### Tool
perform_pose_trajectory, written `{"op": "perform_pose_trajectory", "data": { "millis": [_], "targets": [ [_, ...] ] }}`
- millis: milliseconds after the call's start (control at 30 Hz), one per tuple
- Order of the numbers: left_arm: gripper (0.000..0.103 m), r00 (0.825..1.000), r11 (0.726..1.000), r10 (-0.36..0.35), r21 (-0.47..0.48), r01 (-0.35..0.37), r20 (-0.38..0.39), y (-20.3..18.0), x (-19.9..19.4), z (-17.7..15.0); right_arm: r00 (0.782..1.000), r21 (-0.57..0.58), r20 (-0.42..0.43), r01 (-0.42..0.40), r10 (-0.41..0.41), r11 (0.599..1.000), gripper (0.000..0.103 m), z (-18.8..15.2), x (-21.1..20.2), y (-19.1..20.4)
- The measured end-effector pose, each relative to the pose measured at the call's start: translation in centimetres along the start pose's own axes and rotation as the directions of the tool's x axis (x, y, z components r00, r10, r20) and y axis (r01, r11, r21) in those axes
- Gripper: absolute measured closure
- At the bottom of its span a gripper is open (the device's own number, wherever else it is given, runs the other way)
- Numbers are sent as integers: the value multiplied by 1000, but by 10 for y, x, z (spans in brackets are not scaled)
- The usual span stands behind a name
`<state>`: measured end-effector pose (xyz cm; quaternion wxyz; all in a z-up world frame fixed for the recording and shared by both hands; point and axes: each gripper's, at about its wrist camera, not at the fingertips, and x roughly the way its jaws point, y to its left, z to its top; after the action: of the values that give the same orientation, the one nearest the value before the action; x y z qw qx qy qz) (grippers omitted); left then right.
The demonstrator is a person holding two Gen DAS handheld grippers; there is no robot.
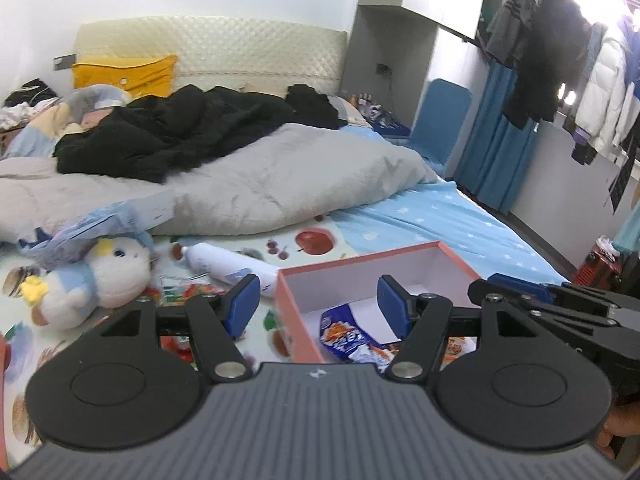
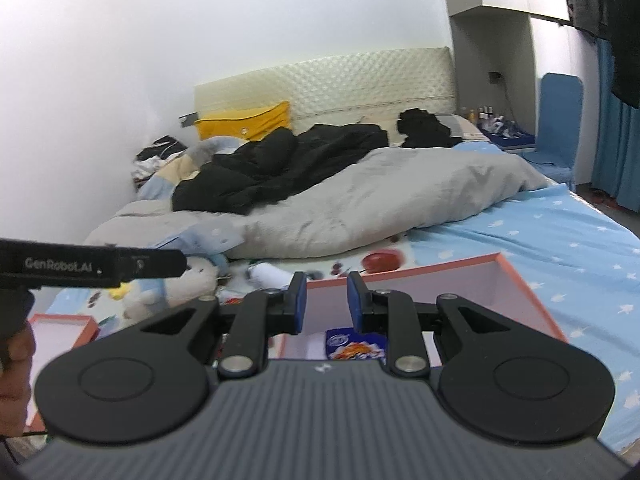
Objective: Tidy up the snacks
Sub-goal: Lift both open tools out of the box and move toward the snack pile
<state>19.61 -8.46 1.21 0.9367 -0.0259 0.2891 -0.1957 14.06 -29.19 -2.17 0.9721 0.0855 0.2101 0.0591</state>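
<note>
A pink-rimmed white box stands open on the bed; it also shows in the right wrist view. A blue snack packet lies inside it, also seen in the right wrist view. My left gripper is open and empty above the box's left wall. My right gripper is open with a narrower gap, empty, above the box; it shows in the left wrist view at the box's right side. A clear snack packet lies on the sheet left of the box.
A white bottle and a plush duck lie left of the box. A pink box lid lies at the left. A grey duvet and black clothes cover the bed behind. A blue chair stands at the right.
</note>
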Motion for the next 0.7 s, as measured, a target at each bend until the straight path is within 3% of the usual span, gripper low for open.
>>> {"op": "perform_pose_trajectory", "data": {
  "millis": [433, 567, 700],
  "targets": [
    [33, 998, 996, 56, -66, -55, 6, 41, -30, -45, 998, -6, -41, -46, 46, 999, 77, -35, 1, 54],
    [33, 993, 992, 117, -39, -117, 1, 51, -40, -65, 996, -10, -70, -49, 48, 999, 77, -47, 3, 61],
    [33, 989, 986, 148, -76, -148, -6, 70, -50, -84, 992, -34, -107, -70, 66, 997, 77, -56, 5, 72]
  ]
}}
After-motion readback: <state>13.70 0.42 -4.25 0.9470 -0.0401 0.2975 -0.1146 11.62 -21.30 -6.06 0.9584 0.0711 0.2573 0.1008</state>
